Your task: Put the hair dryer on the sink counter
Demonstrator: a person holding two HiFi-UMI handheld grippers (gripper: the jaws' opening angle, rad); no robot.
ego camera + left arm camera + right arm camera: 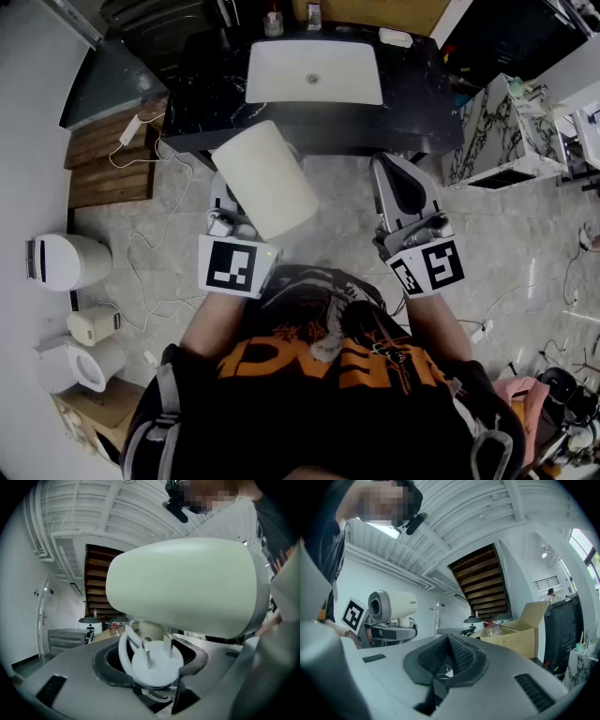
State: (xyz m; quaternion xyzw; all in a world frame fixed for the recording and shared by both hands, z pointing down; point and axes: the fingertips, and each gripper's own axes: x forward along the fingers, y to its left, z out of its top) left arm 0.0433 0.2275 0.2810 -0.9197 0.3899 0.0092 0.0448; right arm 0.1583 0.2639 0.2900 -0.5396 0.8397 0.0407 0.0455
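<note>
Left tongs point(158, 662) clamp hair dryer point(187, 588) beneath its barrel.

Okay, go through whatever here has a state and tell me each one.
hair dryer: held in the air, not on the counter
plug: unplugged, prongs bare
left tongs: shut on the hair dryer
right tongs: shut, empty
sink basin: empty
</note>
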